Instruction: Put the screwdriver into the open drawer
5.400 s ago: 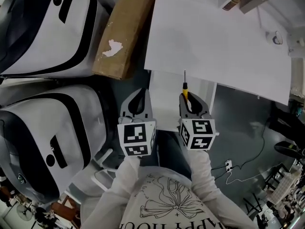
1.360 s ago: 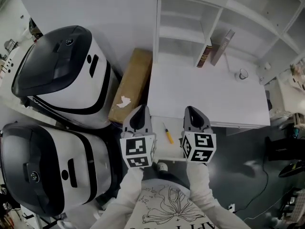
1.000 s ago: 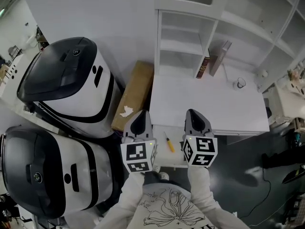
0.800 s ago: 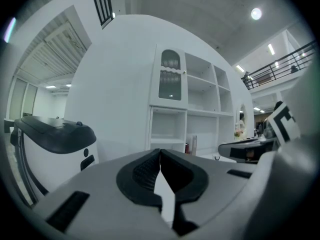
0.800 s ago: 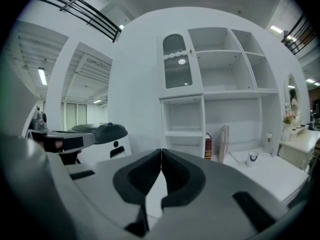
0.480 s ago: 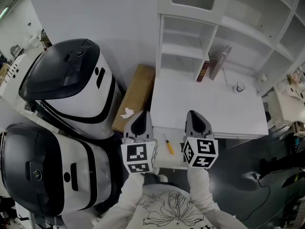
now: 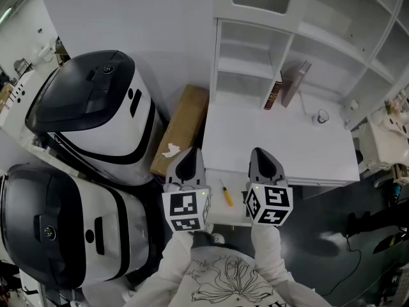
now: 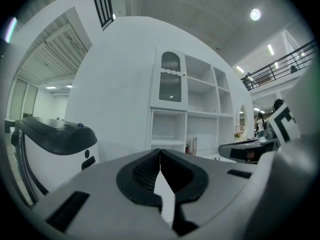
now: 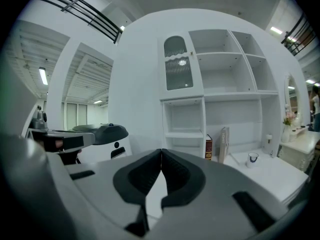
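Note:
The screwdriver (image 7: 225,193), yellow-handled with a dark shaft, lies inside the open white drawer (image 7: 234,213) under the desk front. It rests between my two grippers, touched by neither. My left gripper (image 7: 190,152) hovers just left of it, and its jaws meet at the tips with nothing held (image 8: 160,152). To the screwdriver's right my right gripper (image 7: 259,151) is also shut and empty (image 9: 161,151). Both grippers point nearly level toward the white shelf unit.
Two large white-and-black machines (image 7: 83,107) (image 7: 64,229) stand at the left. A cardboard box (image 7: 183,128) leans between them and the white desk (image 7: 281,142). The shelves above hold two books (image 7: 284,85), and a small cup (image 7: 321,116) sits on the desk.
Several seconds ago my right gripper held the screwdriver above the drawer. Now it lies in the drawer and that gripper is empty. Over the last second both grippers stayed still.

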`<state>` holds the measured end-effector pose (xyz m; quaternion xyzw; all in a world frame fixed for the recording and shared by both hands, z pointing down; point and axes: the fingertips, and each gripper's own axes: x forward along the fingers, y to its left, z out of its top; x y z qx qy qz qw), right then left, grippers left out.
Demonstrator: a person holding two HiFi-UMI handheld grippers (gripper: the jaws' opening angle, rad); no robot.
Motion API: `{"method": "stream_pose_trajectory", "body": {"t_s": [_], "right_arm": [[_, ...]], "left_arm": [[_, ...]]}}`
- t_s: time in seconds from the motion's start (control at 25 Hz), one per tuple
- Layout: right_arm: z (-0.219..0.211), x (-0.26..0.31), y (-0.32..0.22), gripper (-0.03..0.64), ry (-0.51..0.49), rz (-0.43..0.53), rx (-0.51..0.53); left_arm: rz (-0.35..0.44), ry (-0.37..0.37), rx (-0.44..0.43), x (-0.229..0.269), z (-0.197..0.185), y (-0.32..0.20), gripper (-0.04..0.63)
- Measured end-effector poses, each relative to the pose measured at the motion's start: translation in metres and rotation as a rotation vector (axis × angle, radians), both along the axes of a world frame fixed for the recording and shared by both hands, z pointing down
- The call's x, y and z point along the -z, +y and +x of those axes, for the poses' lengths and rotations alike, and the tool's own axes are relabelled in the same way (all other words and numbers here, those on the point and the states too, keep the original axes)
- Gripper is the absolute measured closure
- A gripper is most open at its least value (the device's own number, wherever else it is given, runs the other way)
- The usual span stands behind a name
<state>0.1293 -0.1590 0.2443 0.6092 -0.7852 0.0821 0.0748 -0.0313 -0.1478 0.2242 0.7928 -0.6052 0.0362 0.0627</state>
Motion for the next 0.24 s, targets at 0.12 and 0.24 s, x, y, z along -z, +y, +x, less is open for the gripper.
{"method": "stream_pose_trajectory", "body": {"t_s": [0.12, 0.24], "right_arm": [[-0.0001, -0.0003, -0.0004, 0.612, 0.001, -0.002, 0.0], [-0.001, -0.0002, -0.0007, 0.612, 0.002, -0.004, -0.001]], "left_arm": [[0.001, -0.001, 0.0, 0.0006, -0.0012, -0.0005, 0.589], [-0.001, -0.001, -0.001, 0.0007, -0.0028, -0.0012, 0.589]]}}
